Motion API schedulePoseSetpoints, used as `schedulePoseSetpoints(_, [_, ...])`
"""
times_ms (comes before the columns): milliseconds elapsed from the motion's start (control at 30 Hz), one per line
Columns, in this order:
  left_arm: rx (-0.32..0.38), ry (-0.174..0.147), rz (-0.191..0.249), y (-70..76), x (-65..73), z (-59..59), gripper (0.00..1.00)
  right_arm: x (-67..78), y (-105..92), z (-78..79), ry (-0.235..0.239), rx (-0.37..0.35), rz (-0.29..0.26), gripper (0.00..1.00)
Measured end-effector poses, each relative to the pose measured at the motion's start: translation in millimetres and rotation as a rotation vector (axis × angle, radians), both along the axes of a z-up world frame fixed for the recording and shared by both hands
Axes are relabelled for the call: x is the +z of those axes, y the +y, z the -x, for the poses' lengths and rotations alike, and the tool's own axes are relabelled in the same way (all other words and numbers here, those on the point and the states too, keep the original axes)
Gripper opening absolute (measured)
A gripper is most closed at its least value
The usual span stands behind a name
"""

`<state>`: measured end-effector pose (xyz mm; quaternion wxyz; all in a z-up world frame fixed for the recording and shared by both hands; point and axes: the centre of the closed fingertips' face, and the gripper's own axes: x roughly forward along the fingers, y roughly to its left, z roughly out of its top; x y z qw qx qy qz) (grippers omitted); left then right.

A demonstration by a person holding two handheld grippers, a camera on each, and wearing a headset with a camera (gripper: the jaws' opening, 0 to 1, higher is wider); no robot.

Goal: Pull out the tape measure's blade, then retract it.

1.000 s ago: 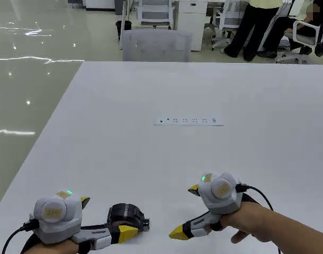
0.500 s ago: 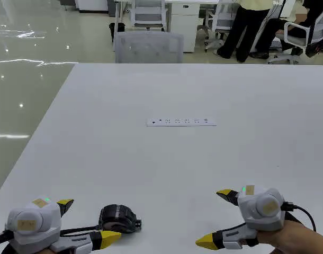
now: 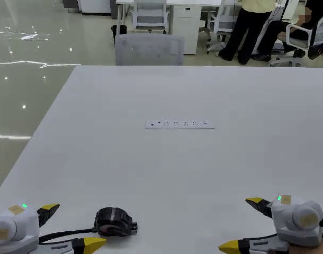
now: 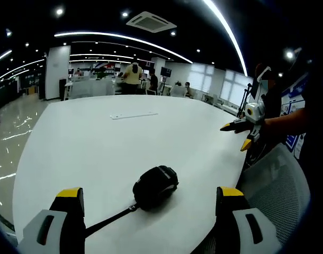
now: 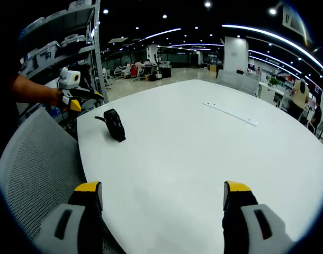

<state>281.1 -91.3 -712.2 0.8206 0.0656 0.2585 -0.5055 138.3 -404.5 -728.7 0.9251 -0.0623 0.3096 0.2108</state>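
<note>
Tape measure [image 3: 115,221] lies near table [image 3: 177,169] front edge, just ahead of left gripper [image 3: 71,226], wide open, empty. Right gripper [image 3: 241,224] well apart, wide open, empty.

A wide white table [image 3: 214,174] had a socket strip [image 3: 180,124] set at its middle and a grey mesh chair [image 3: 149,50] at its far edge. Beyond lay a glossy pale floor [image 3: 29,58], a white cabinet [image 3: 189,24] and standing people [image 3: 251,26]. Long ceiling light strips [image 5: 257,29] glowed overhead, beside what seemed an air-conditioning vent [image 4: 151,21].
</note>
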Motion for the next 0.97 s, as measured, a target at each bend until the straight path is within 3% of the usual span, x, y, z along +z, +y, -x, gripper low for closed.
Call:
schedulePoseSetpoints(67, [0.0,-0.007,-0.008,1.5,-1.7,1.8,1.0,-1.8,-2.9,5.2,0.0,-0.002,-0.001,1.0])
schedulePoseSetpoints(133, [0.002,0.007,0.006,1.7,-0.9,4.7,1.0,-5.5,-6.7,11.6,-0.002,-0.006,0.012,1.0])
schedulePoseSetpoints(167, [0.006,0.004,-0.005,2.5,-1.9,5.7,1.0,-9.4,-10.9,15.6,0.006,-0.01,0.036,1.0])
schedulePoseSetpoints(267, [-0.008,-0.007,-0.023,4.4,-6.4,10.8,1.0,-12.6,-14.3,22.4,0.01,-0.02,0.032,1.0])
schedulePoseSetpoints(300, [-0.013,-0.019,-0.024,5.1,-6.8,11.2,1.0,-12.0,-14.5,23.1,0.006,-0.023,0.031,1.0])
schedulePoseSetpoints(333, [-0.028,-0.052,-0.004,4.4,-4.1,11.9,1.0,-11.0,-14.7,24.3,0.003,-0.029,0.023,1.0])
schedulePoseSetpoints(433, [-0.011,-0.024,0.008,7.5,-3.7,13.6,1.0,-8.4,-9.4,27.1,-0.012,-0.021,0.021,1.0])
schedulePoseSetpoints(500, [-0.005,-0.029,0.013,7.4,-0.3,13.3,1.0,-11.8,-7.6,30.0,-0.007,-0.01,0.043,1.0])
schedulePoseSetpoints(733, [-0.018,-0.051,0.0,4.5,4.7,16.3,1.0,-20.7,-8.8,33.0,0.021,-0.028,0.029,0.98])
schedulePoseSetpoints(967, [-0.025,-0.04,-0.005,5.8,0.5,17.6,1.0,-18.3,-7.7,32.1,0.015,-0.019,0.03,0.97])
